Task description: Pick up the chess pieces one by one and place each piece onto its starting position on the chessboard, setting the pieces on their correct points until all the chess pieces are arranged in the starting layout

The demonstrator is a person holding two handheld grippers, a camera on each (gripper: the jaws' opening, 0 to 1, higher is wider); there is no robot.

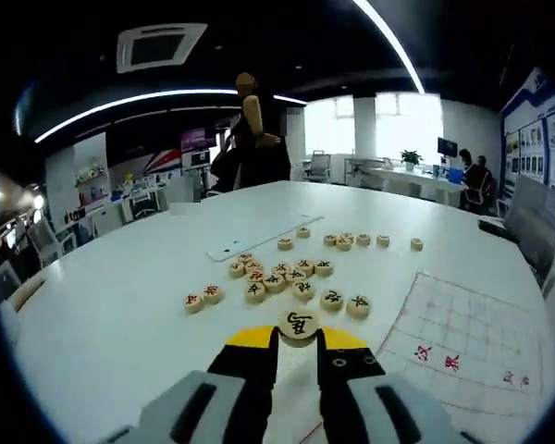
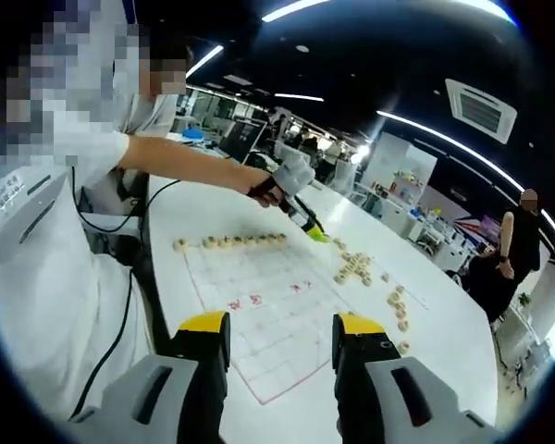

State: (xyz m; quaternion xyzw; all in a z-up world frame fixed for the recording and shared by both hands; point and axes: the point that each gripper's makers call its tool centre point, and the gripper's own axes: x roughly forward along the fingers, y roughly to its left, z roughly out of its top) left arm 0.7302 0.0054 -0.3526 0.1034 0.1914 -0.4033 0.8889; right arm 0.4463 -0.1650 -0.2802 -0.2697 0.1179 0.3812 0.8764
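Right now the left gripper (image 1: 298,344) is clenched on a round wooden chess piece (image 1: 299,325), pinched between its yellow-tipped jaws just above the white counter (image 1: 102,314). Beyond it lies a loose cluster of chess pieces (image 1: 276,277), with a short row of further pieces (image 1: 351,240) farther off. To the right sits the chessboard (image 1: 462,347), a pale sheet with red lines and characters. In the right gripper view, the right gripper (image 2: 280,344) hangs released with its jaws well apart over the near edge of the chessboard (image 2: 259,314). A line of placed pieces (image 2: 231,241) runs along the board's far edge, near the person's sleeve (image 2: 37,203).
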